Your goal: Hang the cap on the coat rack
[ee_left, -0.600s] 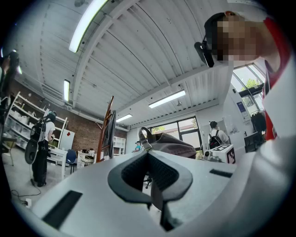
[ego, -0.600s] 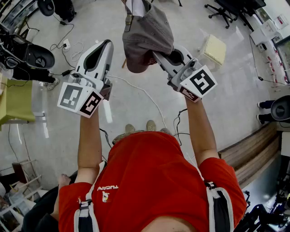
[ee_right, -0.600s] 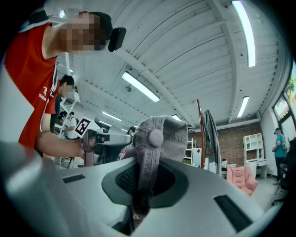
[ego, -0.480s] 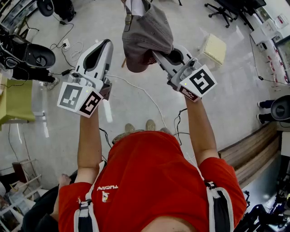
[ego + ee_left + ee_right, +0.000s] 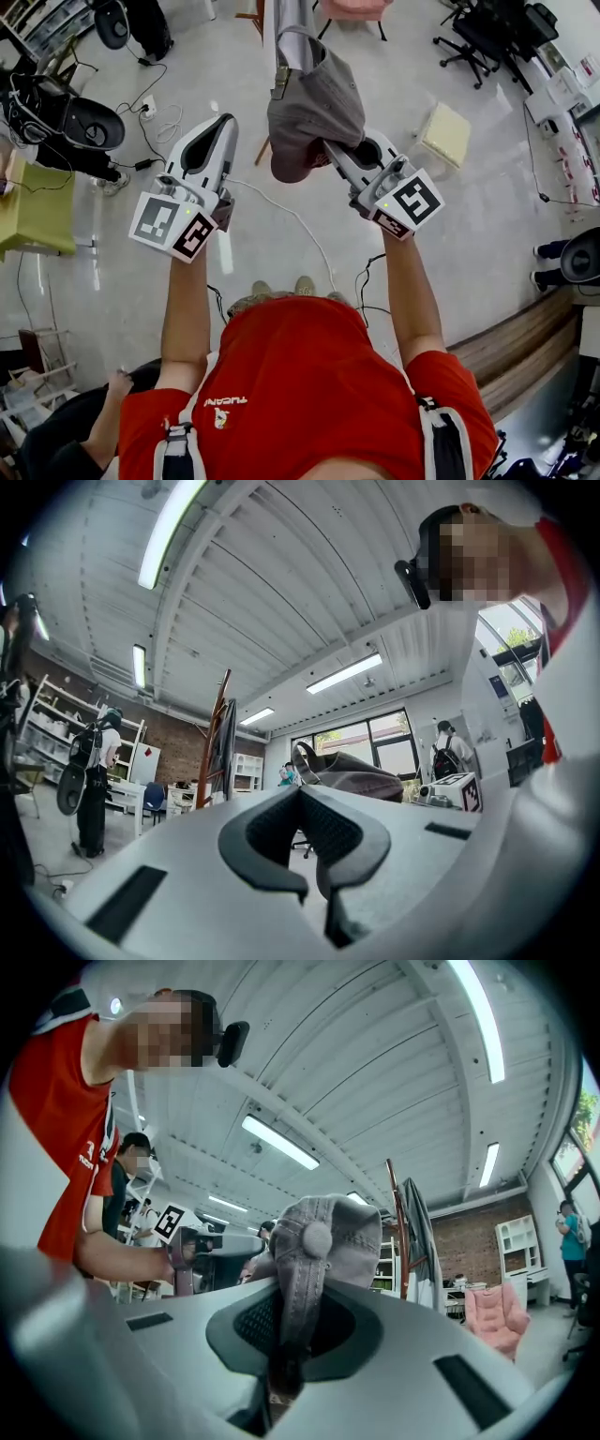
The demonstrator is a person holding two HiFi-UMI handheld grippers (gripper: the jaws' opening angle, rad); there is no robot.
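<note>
The grey cap (image 5: 314, 108) hangs crumpled from my right gripper (image 5: 330, 150), which is shut on its fabric, raised in front of the person. In the right gripper view the cap (image 5: 319, 1232) stands up between the pads with its top button showing. The wooden coat rack (image 5: 397, 1222) with a grey garment on it rises just right of and behind the cap. In the head view the cap's strap lies against the hanging garment (image 5: 275, 28). My left gripper (image 5: 223, 122) is shut and empty, held up left of the cap (image 5: 361, 775), with the rack (image 5: 222, 726) beyond it.
On the floor lie a pale yellow box (image 5: 443, 134), white and black cables (image 5: 300, 202) and black equipment (image 5: 66, 117) at the left. A green table (image 5: 33, 202) is at the left edge. A black office chair (image 5: 487, 33) stands far right. Another person's arm (image 5: 103, 412) shows low left.
The head view has tilted, so the cap and both grippers sit lower in the picture and more of the rack's garment shows. The grip on the cap is unchanged.
</note>
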